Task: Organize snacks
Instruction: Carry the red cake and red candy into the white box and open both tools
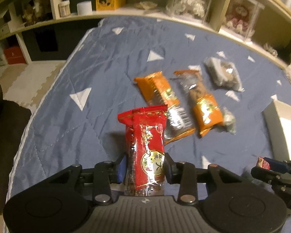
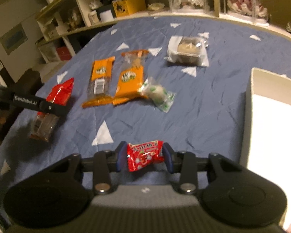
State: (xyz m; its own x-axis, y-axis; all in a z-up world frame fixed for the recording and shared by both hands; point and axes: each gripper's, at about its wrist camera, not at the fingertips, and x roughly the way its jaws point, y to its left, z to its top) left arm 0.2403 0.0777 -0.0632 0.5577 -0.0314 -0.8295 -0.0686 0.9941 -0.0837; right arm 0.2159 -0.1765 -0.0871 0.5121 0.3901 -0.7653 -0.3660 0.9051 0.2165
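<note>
The left claw (image 1: pixel 144 168) is gripping a long red snack packet (image 1: pixel 145 145); the right claw (image 2: pixel 145 157) is pinching a small red candy (image 2: pixel 145 154) above the blue quilt (image 2: pixel 203 106).

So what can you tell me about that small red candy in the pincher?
The small red candy is a shiny crinkly wrapper, red with white writing and a cartoon picture, twisted at its ends. It sits sideways, squeezed between the two blue pads of the right gripper, lifted off the blue quilt. Nothing else touches it. The white box stands nearby.
</note>
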